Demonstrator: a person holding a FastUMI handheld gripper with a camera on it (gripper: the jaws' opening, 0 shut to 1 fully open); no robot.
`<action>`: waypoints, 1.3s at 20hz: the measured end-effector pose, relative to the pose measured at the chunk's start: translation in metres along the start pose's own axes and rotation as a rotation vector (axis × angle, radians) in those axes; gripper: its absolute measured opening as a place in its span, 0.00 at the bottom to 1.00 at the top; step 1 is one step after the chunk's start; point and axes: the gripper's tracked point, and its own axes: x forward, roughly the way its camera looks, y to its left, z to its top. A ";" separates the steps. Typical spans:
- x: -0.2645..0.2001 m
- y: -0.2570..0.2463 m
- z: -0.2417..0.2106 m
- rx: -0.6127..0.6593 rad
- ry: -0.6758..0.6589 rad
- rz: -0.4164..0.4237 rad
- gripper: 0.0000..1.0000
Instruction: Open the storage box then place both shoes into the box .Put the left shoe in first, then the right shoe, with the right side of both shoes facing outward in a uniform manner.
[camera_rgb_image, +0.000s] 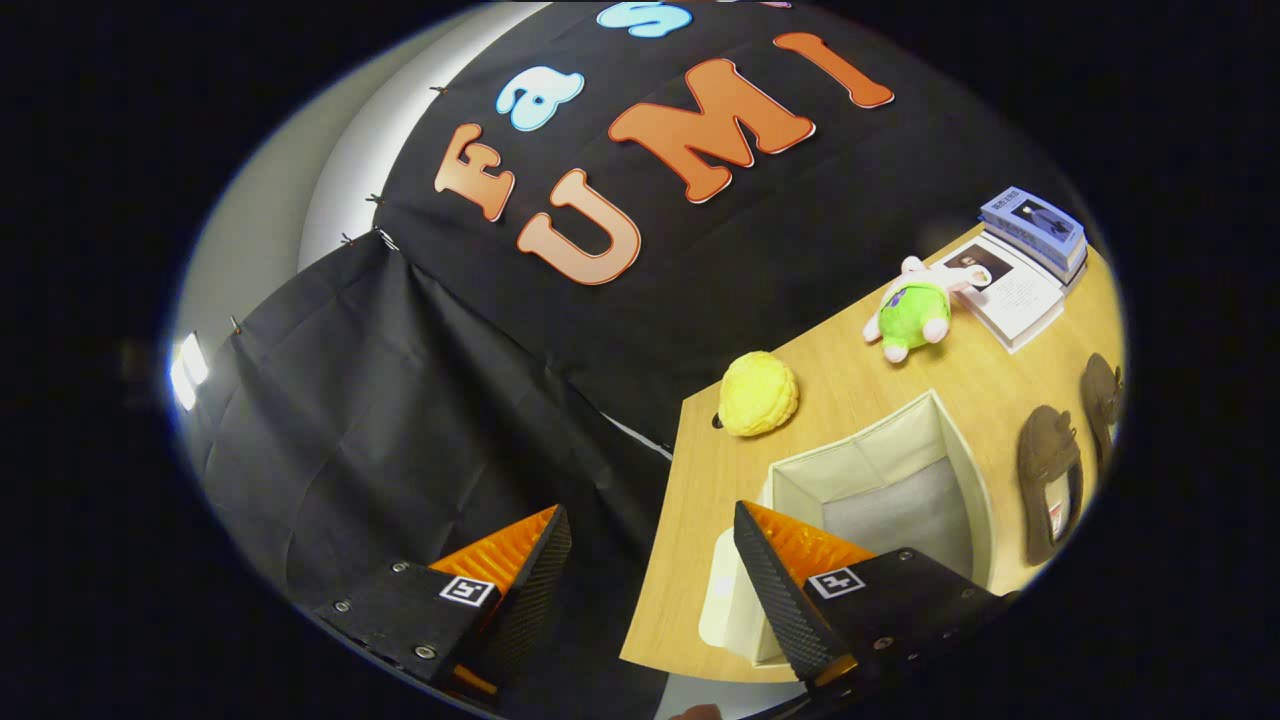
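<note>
The cream fabric storage box (885, 480) stands open on the wooden table (860, 375), its grey inside bare. Its lid (725, 600) lies beside it, partly behind one finger. Two dark brown shoes lie soles-up past the box: one (1050, 480) right next to it, the other (1103, 395) farther out. My gripper (650, 560) hovers tilted above the table's corner, open, with nothing between its fingers (775, 580); the box sits just ahead of one finger.
A yellow plush ball (759, 393) lies near the table's back edge, close to the box. Farther along lie a green and white plush toy (912, 312) and a stack of books (1025, 265). The black cloth wall rises behind the table.
</note>
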 end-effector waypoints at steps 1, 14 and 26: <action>-0.003 -0.010 0.005 -0.019 -0.014 -0.024 0.98; -0.086 -0.195 0.036 -0.337 -0.126 -0.458 0.98; -0.100 -0.352 -0.017 -0.304 0.002 -0.617 0.92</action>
